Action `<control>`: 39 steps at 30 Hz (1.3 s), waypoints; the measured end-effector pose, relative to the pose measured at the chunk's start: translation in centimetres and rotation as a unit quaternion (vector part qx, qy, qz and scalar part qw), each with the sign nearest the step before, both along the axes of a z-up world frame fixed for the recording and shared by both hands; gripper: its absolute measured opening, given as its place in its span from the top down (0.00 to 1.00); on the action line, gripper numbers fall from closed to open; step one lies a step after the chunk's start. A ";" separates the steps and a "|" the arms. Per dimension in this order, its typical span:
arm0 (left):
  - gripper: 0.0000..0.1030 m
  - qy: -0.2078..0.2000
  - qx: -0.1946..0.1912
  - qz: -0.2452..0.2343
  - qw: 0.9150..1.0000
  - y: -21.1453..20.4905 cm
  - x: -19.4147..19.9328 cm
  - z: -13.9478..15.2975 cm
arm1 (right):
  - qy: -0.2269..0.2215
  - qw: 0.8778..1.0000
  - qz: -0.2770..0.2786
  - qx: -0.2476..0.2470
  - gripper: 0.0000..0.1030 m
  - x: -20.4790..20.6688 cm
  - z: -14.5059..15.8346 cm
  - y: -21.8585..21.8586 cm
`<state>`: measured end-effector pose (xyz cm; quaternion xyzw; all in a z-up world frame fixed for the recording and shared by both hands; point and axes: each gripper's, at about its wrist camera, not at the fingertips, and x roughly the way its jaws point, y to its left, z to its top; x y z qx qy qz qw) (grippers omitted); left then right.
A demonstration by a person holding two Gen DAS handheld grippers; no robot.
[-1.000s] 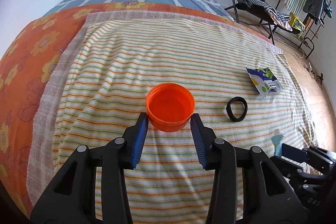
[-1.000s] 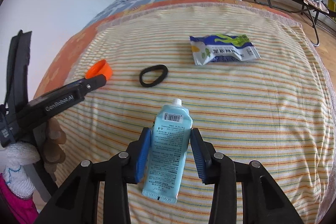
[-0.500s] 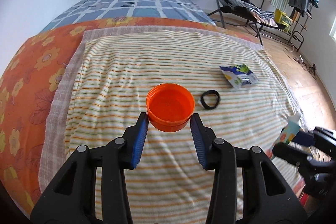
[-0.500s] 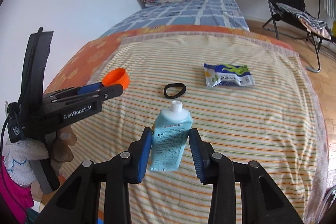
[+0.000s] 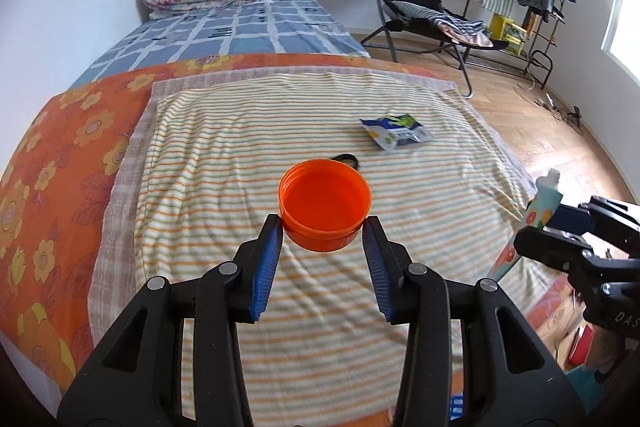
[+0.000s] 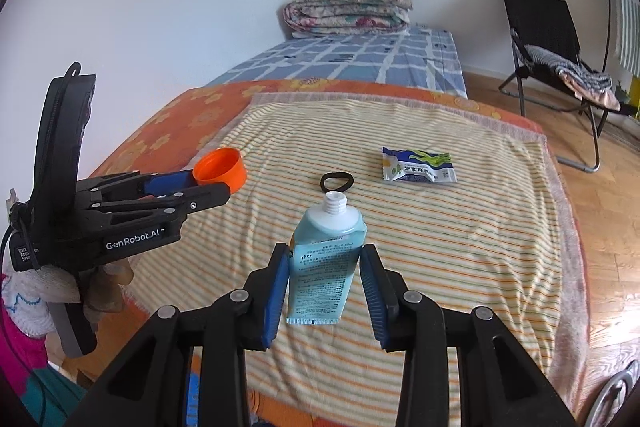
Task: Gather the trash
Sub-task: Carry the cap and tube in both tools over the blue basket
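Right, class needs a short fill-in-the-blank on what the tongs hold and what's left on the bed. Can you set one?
1. The left tongs grip an orange ____.
2. The right tongs hold a blue tube with no ____ on its neck.
3. The snack packet and a black ____ lie on the striped blanket.

Missing words: lid; cap; ring

Both views are taken from the wrists, angled down over the bed (image 5: 224,131); the striped sheet (image 6: 460,227) is shared, seen close.
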<state>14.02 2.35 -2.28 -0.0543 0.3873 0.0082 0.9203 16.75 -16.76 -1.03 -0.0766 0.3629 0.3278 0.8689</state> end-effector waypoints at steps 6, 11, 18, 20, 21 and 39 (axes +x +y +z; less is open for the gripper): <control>0.59 -0.007 0.002 -0.021 1.000 -2.3 -2.9 0.7 | -0.011 1.000 0.010 0.002 0.64 -2.9 0.8 -1.9; 0.59 -0.008 0.000 -0.032 0.999 -3.7 -4.9 0.7 | -0.017 1.000 0.019 0.002 0.64 -5.3 1.0 -3.1; 0.59 -0.004 -0.002 -0.044 0.999 -5.4 -7.6 0.2 | -0.016 0.999 0.033 0.004 0.64 -8.7 0.9 -4.5; 0.59 0.000 -0.004 -0.048 0.999 -5.8 -8.5 -0.2 | -0.014 0.999 0.035 0.003 0.64 -9.6 0.5 -4.8; 0.59 0.002 -0.006 -0.050 0.999 -5.9 -8.9 -0.5 | -0.012 0.999 0.035 0.003 0.64 -9.9 0.4 -5.0; 0.59 0.071 -0.042 -0.062 0.995 -7.1 -15.2 -6.2 | 0.066 0.997 0.036 -0.023 0.64 -14.4 -5.8 -6.5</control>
